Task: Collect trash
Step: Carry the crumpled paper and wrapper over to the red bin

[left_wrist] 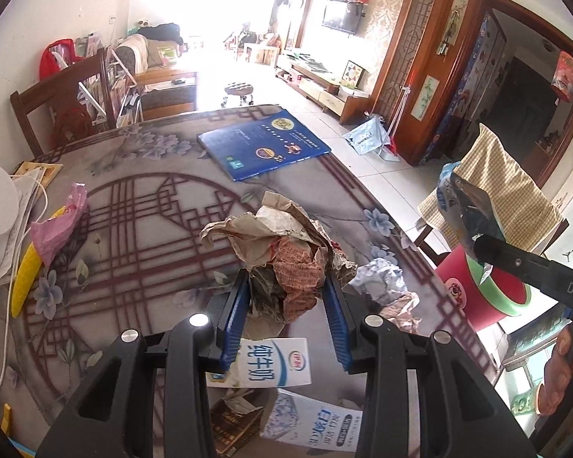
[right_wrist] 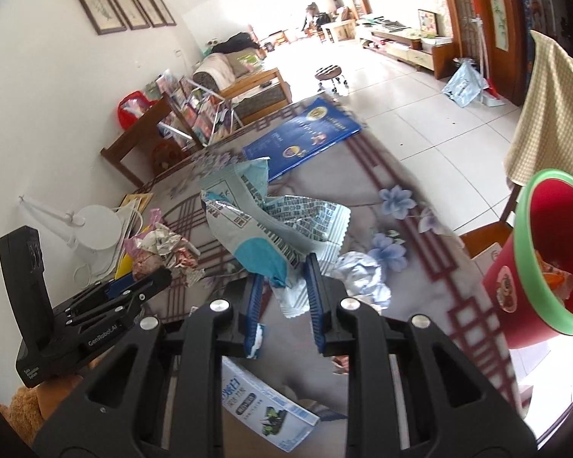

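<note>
With both loads lifted off the table (left_wrist: pixel 141 198), it's carry-to-bin step: left gripper (left_wrist: pixel 284 294) clenched on crumpled paper wad (left_wrist: pixel 286 252), right gripper (right_wrist: pixel 282 286) clenched on blue-white snack wrapper (right_wrist: pixel 263 221). Next: swing right w/ wrapper over red bin (right_wrist: pixel 546 259) at near right, release.

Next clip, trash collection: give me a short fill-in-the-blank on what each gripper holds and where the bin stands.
1. The left gripper is shut on a wad of crumpled ____.
2. The right gripper holds a blue and white snack wrapper lifted above the ____.
3. The red bin has a ____ rim.
4. A flat ____ book lies at the table's far edge.

Missing words: paper; table; green; blue
</note>
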Available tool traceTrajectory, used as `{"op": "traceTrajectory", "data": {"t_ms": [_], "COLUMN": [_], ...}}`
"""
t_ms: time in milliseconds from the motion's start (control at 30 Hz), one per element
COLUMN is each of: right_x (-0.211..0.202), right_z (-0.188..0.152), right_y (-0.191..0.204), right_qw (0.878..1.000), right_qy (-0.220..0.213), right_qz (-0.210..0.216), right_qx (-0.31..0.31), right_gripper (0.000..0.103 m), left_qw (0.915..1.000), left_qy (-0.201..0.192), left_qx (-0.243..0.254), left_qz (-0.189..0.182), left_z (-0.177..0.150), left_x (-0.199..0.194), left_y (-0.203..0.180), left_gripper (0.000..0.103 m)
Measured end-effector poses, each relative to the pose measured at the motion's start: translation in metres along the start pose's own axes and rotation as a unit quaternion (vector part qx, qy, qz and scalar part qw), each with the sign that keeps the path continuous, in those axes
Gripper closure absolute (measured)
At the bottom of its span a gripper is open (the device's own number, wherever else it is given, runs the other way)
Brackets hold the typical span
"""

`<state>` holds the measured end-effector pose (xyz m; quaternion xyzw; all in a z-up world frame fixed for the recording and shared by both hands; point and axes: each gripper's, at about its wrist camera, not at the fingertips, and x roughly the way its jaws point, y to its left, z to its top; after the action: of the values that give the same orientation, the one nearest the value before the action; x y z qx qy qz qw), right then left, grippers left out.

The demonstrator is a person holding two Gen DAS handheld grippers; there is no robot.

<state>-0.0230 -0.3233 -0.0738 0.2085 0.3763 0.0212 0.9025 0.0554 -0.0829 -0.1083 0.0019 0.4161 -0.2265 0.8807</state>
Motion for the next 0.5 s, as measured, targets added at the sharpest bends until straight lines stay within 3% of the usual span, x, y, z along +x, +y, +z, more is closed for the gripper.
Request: {"op": "traceTrajectory", "data": {"t_ms": [500], "right_x": [-0.05], "right_z": [0.0], "right_y": [-0.065], "right_qw": [0.998], "right_qy": [-0.035], "right_qz": [-0.04], "right_qx": [0.033], "right_gripper": [0.081], "left_qw": [0.9991], "left_qy": [0.006], "left_qx": [0.031], "left_qz": [-0.029], "left_z": [0.002], "left_x": [0.011], "left_y": [-0.069], "left_gripper": [0.067]}}
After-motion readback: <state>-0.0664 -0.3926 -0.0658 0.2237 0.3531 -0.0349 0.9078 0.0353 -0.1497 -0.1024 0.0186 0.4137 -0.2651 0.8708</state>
